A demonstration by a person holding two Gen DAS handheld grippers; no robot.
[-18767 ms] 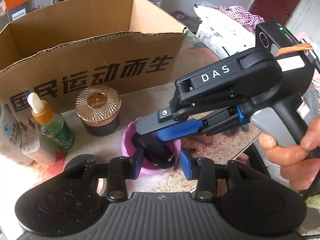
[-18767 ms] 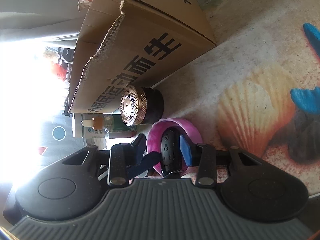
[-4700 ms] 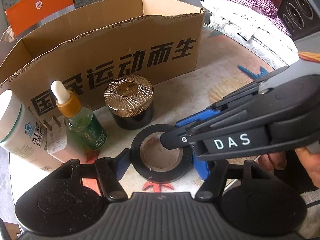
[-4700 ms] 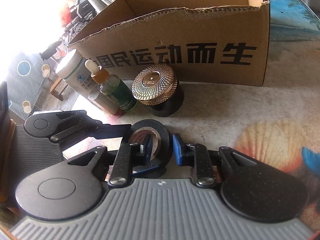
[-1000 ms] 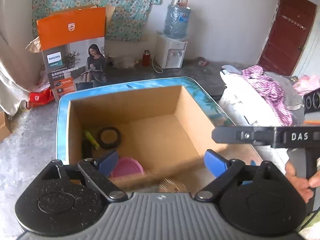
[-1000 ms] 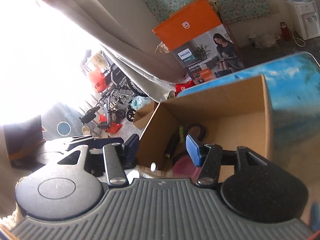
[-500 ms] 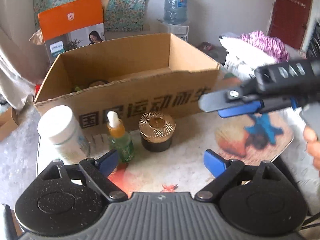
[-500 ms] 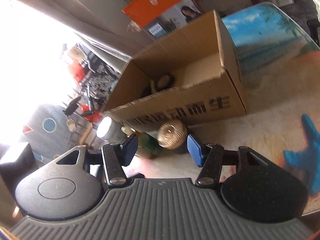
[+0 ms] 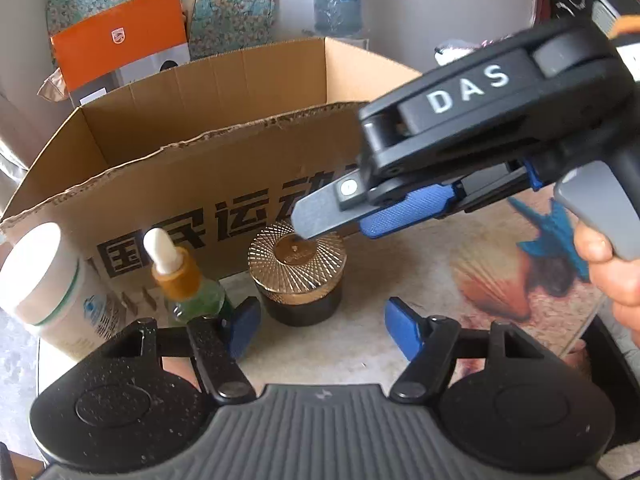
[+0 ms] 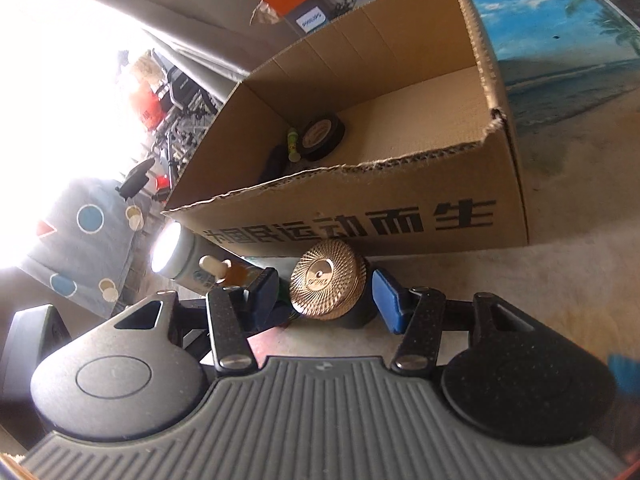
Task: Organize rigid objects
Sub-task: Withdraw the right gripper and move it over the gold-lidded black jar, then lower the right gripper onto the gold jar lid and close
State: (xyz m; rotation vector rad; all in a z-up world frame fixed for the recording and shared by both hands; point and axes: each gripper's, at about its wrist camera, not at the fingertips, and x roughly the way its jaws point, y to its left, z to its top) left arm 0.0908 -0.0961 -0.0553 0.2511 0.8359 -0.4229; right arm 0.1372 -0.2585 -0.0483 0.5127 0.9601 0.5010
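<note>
A dark jar with a ribbed gold lid (image 9: pixel 296 268) (image 10: pixel 328 284) stands on the table in front of the cardboard box (image 9: pixel 224 184) (image 10: pixel 400 220). My right gripper (image 10: pixel 325 296) straddles the jar with a small gap on each side, and its jaws are closing. In the left wrist view the right gripper (image 9: pixel 360 216) hangs just over the lid. My left gripper (image 9: pixel 324 330) is low and just short of the jar, its jaws closing with nothing between the pads. A dropper bottle (image 9: pixel 184 280) (image 10: pixel 224 268) and a white bottle (image 9: pixel 44 280) (image 10: pixel 176 252) stand left of the jar.
Inside the box lie a black tape roll (image 10: pixel 320 136), a green tube (image 10: pixel 294 144) and a dark object (image 10: pixel 276 160). The tabletop (image 9: pixel 500 280) with its shell print stretches to the right. A hand (image 9: pixel 612 264) holds the right gripper's handle.
Both grippers have dropped from above the open box to the table in front of it. The left jaws have narrowed. The right gripper now sits around the gold-lid jar.
</note>
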